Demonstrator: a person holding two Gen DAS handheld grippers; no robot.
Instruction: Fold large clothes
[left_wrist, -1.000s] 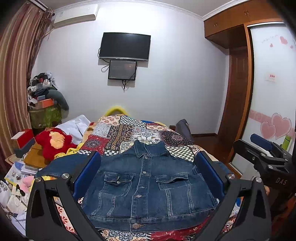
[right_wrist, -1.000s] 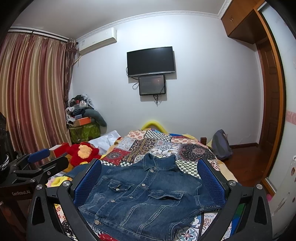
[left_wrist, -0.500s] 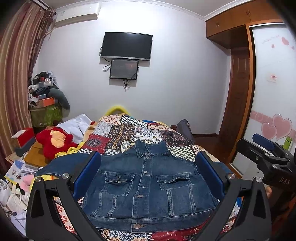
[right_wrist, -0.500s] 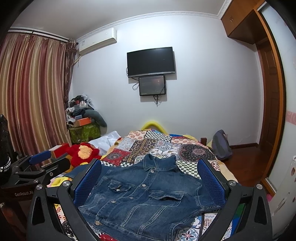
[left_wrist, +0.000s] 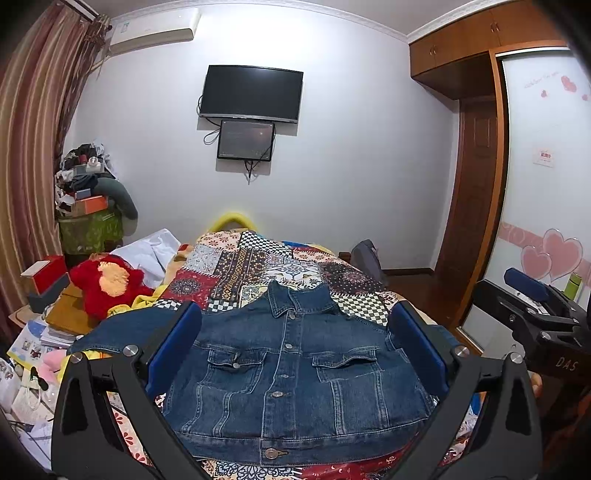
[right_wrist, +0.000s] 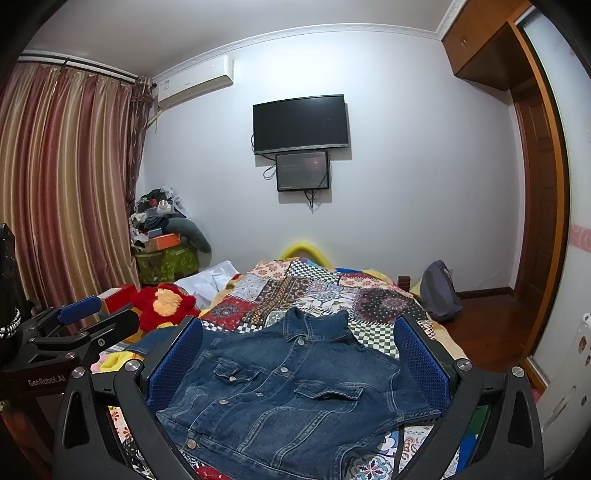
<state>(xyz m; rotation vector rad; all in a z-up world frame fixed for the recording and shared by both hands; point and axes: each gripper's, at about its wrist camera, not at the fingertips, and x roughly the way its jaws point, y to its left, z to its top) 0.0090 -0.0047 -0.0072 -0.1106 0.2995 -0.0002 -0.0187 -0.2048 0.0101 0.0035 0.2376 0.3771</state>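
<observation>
1. Left wrist view: the left gripper (left_wrist: 295, 347) holds its two blue-padded fingers (left_wrist: 173, 347) spread wide apart with nothing between them, raised above the near end of the bed.
2. Past the fingers, a dark blue denim jacket with metal buttons and two chest pockets (left_wrist: 291, 373) lies front-up and buttoned on a multicoloured patchwork bedspread (left_wrist: 258, 262), its collar toward the far wall and its hem nearest the camera. One sleeve stretches out to the left.
3. A red and orange plush toy (left_wrist: 107, 284) sits beside the bed on the left. A black flat television (left_wrist: 251, 92) hangs on the white wall.
4. At the right edge, the right gripper (left_wrist: 535, 310) shows in profile, level with the jacket's right side; from here I cannot tell how far its fingers stand apart.
5. Right wrist view: the right gripper (right_wrist: 301, 354) also has its blue pads (right_wrist: 421, 358) parted wide and holds nothing.
6. The denim jacket (right_wrist: 291, 387) lies spread on the bedspread (right_wrist: 317, 284) below and ahead, seen at a slant, collar away.
7. The left gripper (right_wrist: 92, 317) appears at the left edge, beside the plush toy (right_wrist: 162, 302). Striped red and gold curtains (right_wrist: 62, 184) hang behind it.
</observation>
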